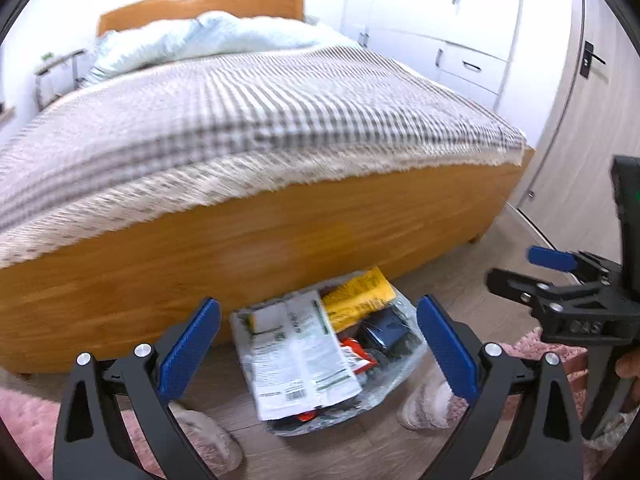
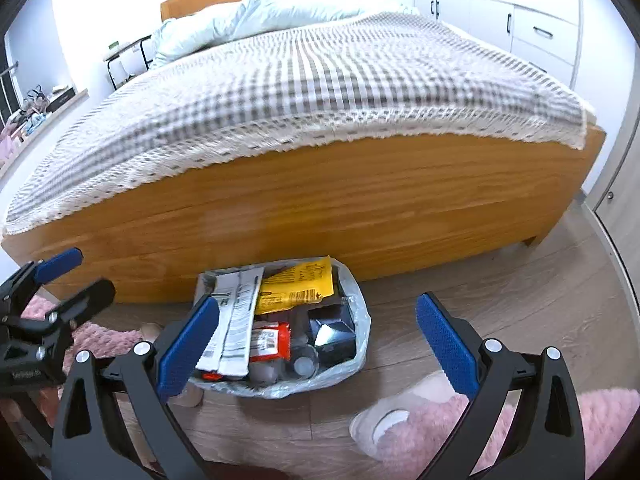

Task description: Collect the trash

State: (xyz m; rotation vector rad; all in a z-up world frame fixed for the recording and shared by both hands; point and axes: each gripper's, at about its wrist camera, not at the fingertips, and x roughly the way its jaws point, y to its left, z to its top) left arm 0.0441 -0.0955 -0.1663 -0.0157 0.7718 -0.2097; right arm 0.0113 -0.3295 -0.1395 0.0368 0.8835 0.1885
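A clear plastic trash bag [image 1: 404, 372] [image 2: 360, 320] sits open on the wood floor against the foot of the bed. Inside it lie a white printed leaflet [image 1: 296, 356] [image 2: 236, 312], a yellow packet [image 1: 360, 296] [image 2: 300, 284], a red wrapper [image 2: 272, 340] and a dark box [image 2: 332, 332]. My left gripper [image 1: 320, 344] hangs above the bag, open, nothing touching its blue pads. My right gripper [image 2: 316, 344] is also above the bag, open and empty. Each gripper shows in the other's view: the right gripper [image 1: 520, 270] at the right, the left gripper [image 2: 76, 278] at the left.
The bed [image 1: 280, 236] [image 2: 320, 208] with a checked cover stands just behind the bag. Pale slippers [image 1: 424, 404] [image 2: 380, 424] lie on the floor by a pink rug [image 1: 24, 420] [image 2: 560, 420]. White wardrobe [image 1: 440, 20] and a door [image 1: 580, 100] stand to the right.
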